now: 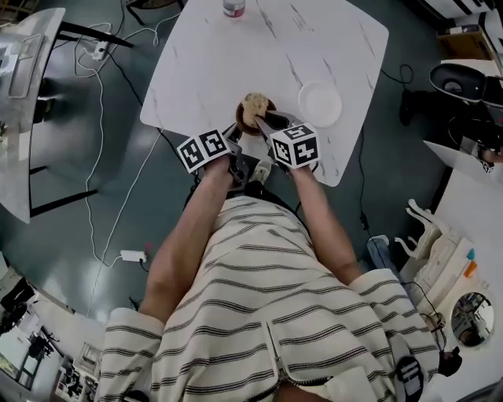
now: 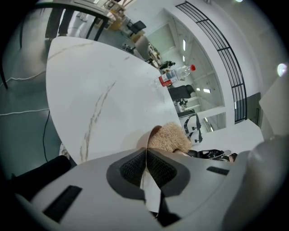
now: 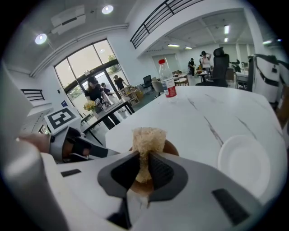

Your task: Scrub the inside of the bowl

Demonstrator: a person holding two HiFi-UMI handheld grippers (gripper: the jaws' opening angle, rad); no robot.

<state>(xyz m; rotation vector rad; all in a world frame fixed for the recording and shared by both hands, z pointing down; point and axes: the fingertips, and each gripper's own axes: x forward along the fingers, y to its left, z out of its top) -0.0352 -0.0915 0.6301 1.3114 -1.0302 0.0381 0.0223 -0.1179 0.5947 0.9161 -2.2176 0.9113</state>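
A small brown bowl (image 1: 271,106) stands near the front edge of the white marble table (image 1: 236,55). A beige fibrous scrubber (image 1: 254,106) sits inside it. My left gripper (image 1: 236,133) is at the bowl's near left side. In the left gripper view its jaws (image 2: 146,151) are shut on the thin brown rim of the bowl (image 2: 153,133), with the scrubber (image 2: 170,137) just beyond. My right gripper (image 1: 263,122) reaches in from the near right. It (image 3: 144,160) is shut on the scrubber (image 3: 146,137), over the bowl (image 3: 170,146).
A white plate (image 1: 320,103) lies just right of the bowl, also in the right gripper view as a plate (image 3: 244,164). A water bottle (image 1: 233,8) stands at the table's far edge. Cables and a power strip (image 1: 132,255) lie on the floor at left.
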